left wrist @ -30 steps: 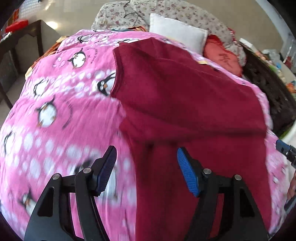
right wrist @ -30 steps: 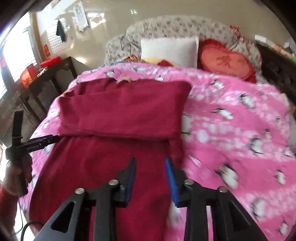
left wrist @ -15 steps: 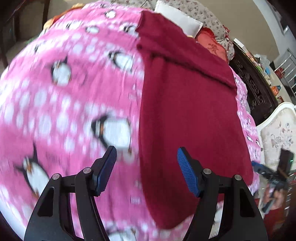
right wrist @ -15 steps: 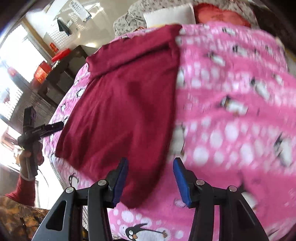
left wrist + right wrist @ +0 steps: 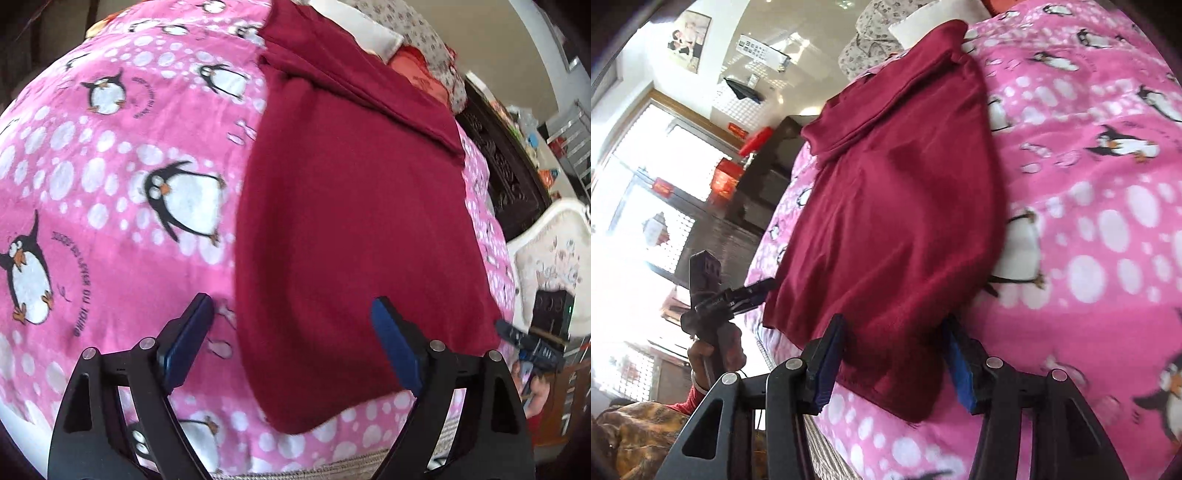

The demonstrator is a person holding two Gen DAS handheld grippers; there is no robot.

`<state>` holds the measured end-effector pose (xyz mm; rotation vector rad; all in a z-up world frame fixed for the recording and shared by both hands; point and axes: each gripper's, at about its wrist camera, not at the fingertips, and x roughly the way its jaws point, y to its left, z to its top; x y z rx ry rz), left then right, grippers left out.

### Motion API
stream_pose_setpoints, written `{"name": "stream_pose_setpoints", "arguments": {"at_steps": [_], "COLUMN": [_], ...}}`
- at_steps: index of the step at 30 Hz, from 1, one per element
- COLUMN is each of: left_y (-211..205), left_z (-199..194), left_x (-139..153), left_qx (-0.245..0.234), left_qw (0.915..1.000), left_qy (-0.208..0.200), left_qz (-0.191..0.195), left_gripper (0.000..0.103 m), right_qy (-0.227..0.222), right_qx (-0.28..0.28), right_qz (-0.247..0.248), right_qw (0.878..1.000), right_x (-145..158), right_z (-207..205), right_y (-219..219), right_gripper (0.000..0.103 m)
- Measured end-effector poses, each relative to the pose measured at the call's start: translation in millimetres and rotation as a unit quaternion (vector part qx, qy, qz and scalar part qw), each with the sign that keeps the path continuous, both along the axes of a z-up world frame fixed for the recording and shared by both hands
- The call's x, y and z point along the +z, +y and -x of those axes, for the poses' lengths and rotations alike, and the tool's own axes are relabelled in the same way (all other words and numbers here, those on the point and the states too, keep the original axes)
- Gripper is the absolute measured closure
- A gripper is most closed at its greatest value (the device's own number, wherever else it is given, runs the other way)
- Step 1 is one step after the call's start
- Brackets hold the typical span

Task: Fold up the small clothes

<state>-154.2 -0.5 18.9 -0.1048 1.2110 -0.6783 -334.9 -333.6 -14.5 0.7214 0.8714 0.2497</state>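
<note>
Garment (image 5: 351, 221) lies flat on blanket (image 5: 110, 184) — left gripper (image 5: 291, 343) and right gripper (image 5: 892, 363) both wide, empty, straddling hem corners for folding.

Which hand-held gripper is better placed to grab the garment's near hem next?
Right, marginally. The right hand-held gripper straddles the garment at its near corner, while the left hand-held gripper straddles the side edge.

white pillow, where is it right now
The white pillow sits at the head of the bed in both views, just beyond the folded top edge of the dark red garment, beside a floral cushion.
</note>
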Motion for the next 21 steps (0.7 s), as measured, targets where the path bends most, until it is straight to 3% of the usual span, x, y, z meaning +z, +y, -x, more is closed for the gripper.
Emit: {"name": "stream_pose_setpoints", "arguments": {"at_steps": [6,11,14,18,19,20,21], "left_y": [-15,-23,-27,-29,-29,-29,-27], "left_z": [12,17,21,22,22,22,22], "left_x": [-1,-3,-5,-5,-5,-4,-3], "left_qx": [-0.028,-0.031,-0.035,-0.031,-0.031,-0.033,-0.035], "left_qw": [0.9985,0.9962,0.9947,0.9946,0.9952,0.9960,0.9969], "left_qy": [-0.025,-0.046,-0.058,-0.061,-0.059,-0.057,-0.052], "left_qz": [-0.041,-0.067,-0.077,-0.078,-0.071,-0.061,-0.047], "left_gripper": [0.016,0.016,0.016,0.016,0.016,0.026,0.052], "right_qy": [-0.003,0.008,0.010,-0.003,-0.008,-0.010,-0.010], "right_qx": [0.004,0.009,0.009,-0.004,-0.008,-0.006,-0.002], "right_qz": [-0.009,0.020,0.039,0.018,0.013,0.013,0.016], "right_qw": [1.000,1.000,0.999,1.000,1.000,1.000,1.000], "right_x": [-1,7,11,4,2,0,-1], "right_z": [-3,5,8,10,10,9,7], "right_y": [0,0,2,-2,-3,-3,-3], "right_gripper": [0.052,0.052,0.052,0.052,0.059,0.072,0.082]}}
